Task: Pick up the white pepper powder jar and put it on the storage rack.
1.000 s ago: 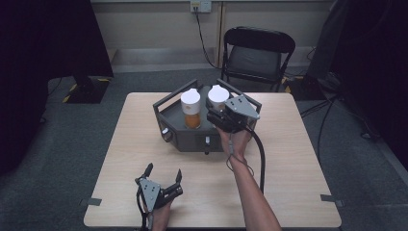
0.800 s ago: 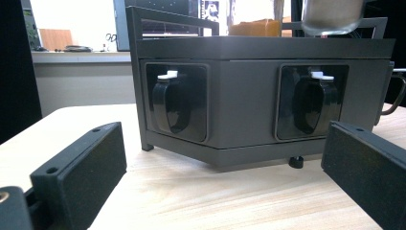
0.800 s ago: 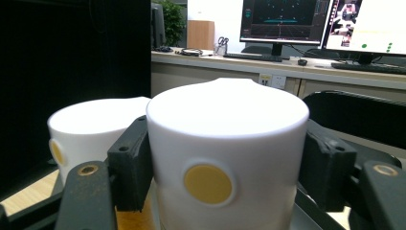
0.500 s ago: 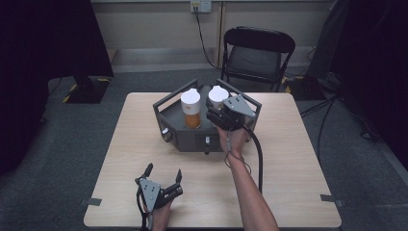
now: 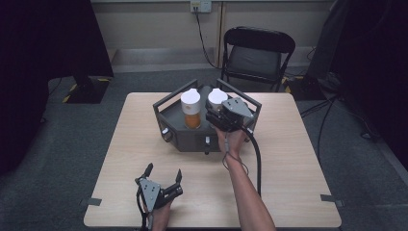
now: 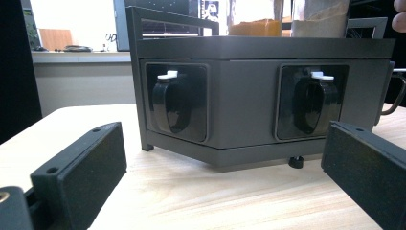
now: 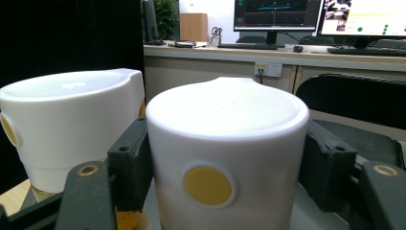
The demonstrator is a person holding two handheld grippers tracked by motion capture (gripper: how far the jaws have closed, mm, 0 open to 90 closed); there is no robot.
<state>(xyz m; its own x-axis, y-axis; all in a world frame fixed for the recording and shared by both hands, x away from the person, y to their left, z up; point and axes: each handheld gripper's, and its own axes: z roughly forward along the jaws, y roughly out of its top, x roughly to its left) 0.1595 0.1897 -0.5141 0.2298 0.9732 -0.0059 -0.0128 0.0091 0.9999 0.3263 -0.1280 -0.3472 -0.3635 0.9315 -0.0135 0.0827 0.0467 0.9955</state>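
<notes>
Nothing moved: right gripper (image 7: 225, 177) still clamps white-lidded jar (image 7: 227, 158) (rack-held).

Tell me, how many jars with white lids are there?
2. Both stand on the dark rack on the table. The left jar stands free. The right jar sits beside it, clamped between the jaws of the right gripper. None seem hidden.

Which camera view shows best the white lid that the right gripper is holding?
The right gripper view: the white lid sits close up between the right gripper jaws, its yellow dot visible. The high view shows the lid small, partly behind the gripper. The left gripper view cuts it off.
</notes>
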